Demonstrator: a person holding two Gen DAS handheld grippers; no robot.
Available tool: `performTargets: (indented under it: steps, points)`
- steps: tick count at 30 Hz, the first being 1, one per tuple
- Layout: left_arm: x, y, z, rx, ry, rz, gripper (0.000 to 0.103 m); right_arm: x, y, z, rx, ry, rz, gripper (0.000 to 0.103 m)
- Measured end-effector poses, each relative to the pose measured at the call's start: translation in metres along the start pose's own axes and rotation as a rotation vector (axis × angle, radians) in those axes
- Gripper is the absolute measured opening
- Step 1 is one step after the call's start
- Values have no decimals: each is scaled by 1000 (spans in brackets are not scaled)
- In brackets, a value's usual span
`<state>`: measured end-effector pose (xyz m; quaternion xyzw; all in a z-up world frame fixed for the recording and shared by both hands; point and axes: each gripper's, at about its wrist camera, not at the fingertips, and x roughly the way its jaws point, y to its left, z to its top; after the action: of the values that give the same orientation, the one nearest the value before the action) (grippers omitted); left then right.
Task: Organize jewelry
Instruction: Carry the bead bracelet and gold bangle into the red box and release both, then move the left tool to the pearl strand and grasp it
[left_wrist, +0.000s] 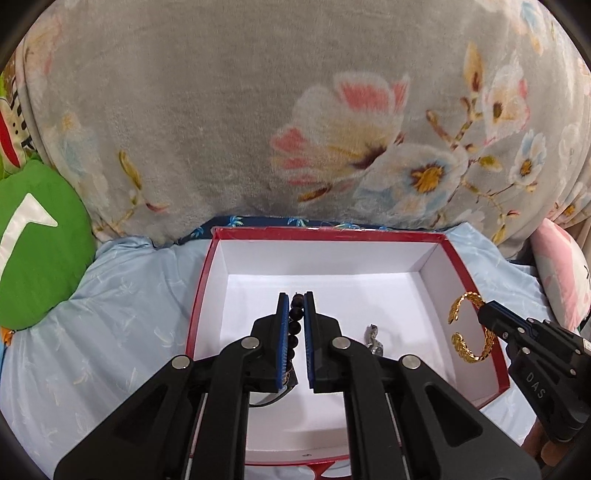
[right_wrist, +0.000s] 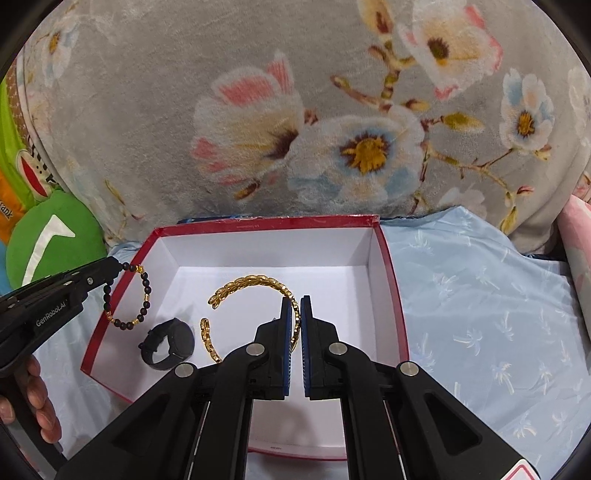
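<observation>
Hovering over box (right_wrist: 388, 254), right gripper (right_wrist: 299, 301) pinches gold bangle (right_wrist: 251, 282).

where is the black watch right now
In the right wrist view the black watch lies on the white floor of the red box, near its left wall, below the hanging beaded bracelet and left of the gold bangle.

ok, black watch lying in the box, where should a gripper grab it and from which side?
Judging from the right wrist view, the black watch lies flat on the floor of the box, face up with its strap looped. Come from above and pinch the strap loop, not the wide round face, staying clear of the gold bangle beside it.
</observation>
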<state>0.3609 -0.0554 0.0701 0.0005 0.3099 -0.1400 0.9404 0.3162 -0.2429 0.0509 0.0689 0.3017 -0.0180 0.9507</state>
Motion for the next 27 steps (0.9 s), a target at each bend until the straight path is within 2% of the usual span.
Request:
performTargets:
  steps: [6, 8, 9, 10, 11, 12, 19, 27]
  points:
    - [14, -2, -4, 5, 19, -1, 7, 16, 1, -3, -6, 10, -11, 5]
    - [18, -3, -4, 7, 18, 0, 8, 20, 1, -3, -6, 2, -18, 10]
    - [19, -3, -4, 3, 11, 7, 16, 20, 1, -3, -10, -10, -24, 13]
    - [18, -3, -4, -6, 0, 22, 35, 20, 1, -3, -14, -21, -36, 28]
    - [16, 0, -4, -25, -16, 40, 45, 18, 1, -3, -14, -37, -49, 45]
    - [13, 3, -3, -45, -33, 46, 57, 15, 0, -3, -10, -56, -56, 49]
    - [-13, 17, -2, -111, -46, 32, 62, -16, -2, -4, 2, -96, -53, 50]
    - [-68, 17, -17, -94, -63, 63, 71, -76, 4, -21, -9, -130, -27, 51]
